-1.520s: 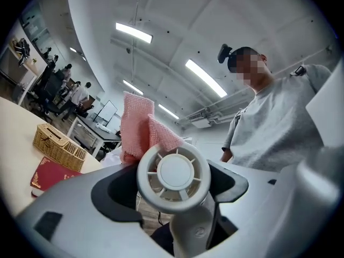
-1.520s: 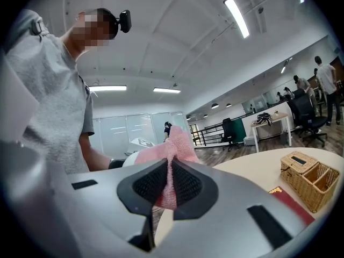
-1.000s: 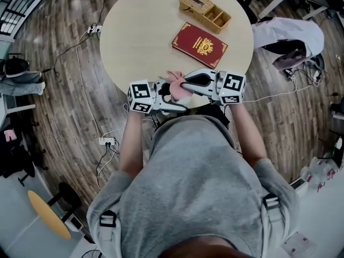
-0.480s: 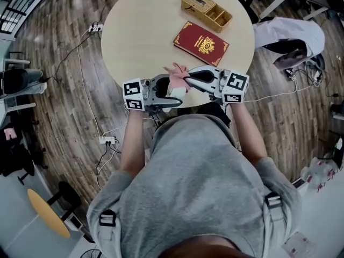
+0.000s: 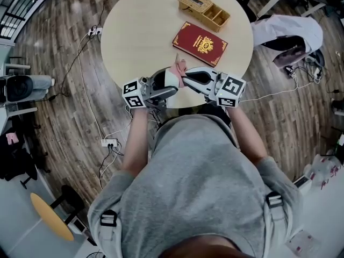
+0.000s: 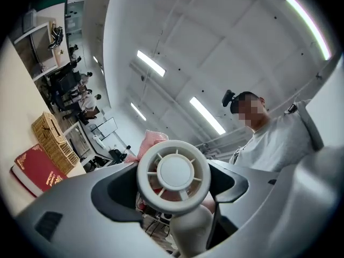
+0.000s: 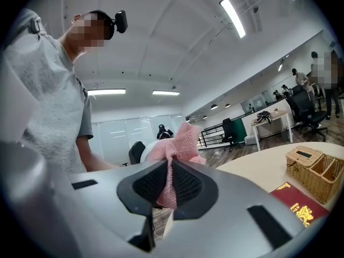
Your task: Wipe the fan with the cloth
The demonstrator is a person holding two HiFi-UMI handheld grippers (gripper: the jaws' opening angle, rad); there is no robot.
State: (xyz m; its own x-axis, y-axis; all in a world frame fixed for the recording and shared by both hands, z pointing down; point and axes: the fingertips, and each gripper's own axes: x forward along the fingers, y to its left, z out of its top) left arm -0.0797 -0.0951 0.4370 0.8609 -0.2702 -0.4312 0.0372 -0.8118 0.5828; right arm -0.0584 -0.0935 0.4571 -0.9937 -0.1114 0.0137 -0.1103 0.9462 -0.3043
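fan in the left claw, cloth in the right, meeting at the near table edge

closest in, a person in a grey shirt (image 5: 199, 187) leans over the near rim of a round table (image 5: 134, 36) with a claw in each hand. the left gripper (image 6: 174, 184) has its jaws closed on a small white fan (image 6: 173, 171). the fan's stem runs down between the jaws, and its round spoked head stands just above them, facing the camera. the right gripper (image 7: 167, 184) has its jaws pinched together on a pink cloth (image 7: 174, 147), which bunches out past the tips in a loose tuft.

in the head view the two claws point at each other, their tips almost meeting over the table's near rim, and the cloth sits right at the fan's head. from the left gripper view, pink shows through the gaps between the spokes and over the upper left of the ring. the cloth is up against the fan's far side.

further in on the table, right of the middle, a red book (image 5: 200, 43) with gold print lies flat and askew. beyond it, near the far edge, stands a wicker basket (image 5: 204, 9) with compartments, apart from the book.

around the table is a wooden floor (image 5: 64, 106) with cables and a power strip (image 5: 109, 142). at the far right a white garment (image 5: 285, 31) is draped over something.
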